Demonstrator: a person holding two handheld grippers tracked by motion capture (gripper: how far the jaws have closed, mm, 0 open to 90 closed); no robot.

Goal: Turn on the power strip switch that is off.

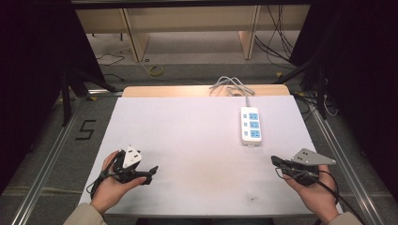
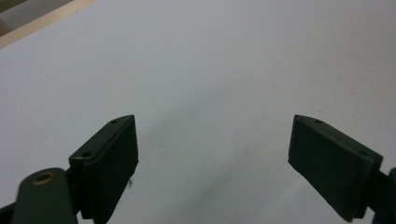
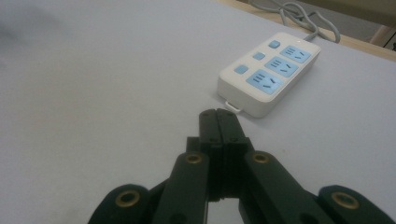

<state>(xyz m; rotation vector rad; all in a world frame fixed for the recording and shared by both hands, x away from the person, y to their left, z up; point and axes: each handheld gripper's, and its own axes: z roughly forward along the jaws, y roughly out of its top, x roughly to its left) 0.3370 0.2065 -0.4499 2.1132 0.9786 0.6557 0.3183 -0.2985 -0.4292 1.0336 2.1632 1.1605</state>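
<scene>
The white surface [image 1: 187, 140] is wide and almost bare, so both arms have free room to work. On its far right part lies the power strip [image 1: 251, 124], flat, with its blue sockets facing up; its grey cable [image 1: 230, 86] runs off the far edge, probably so that it does not cross the working area. The right hand-held gripper [image 1: 274, 160] rests near the front right corner and points toward the strip, near it but not touching; its jaws are pressed together, holding nothing. The left hand-held gripper [image 1: 152, 169] waits at the front left, well apart from the strip, with its jaws spread wide over bare surface, I think ready to help later.
</scene>
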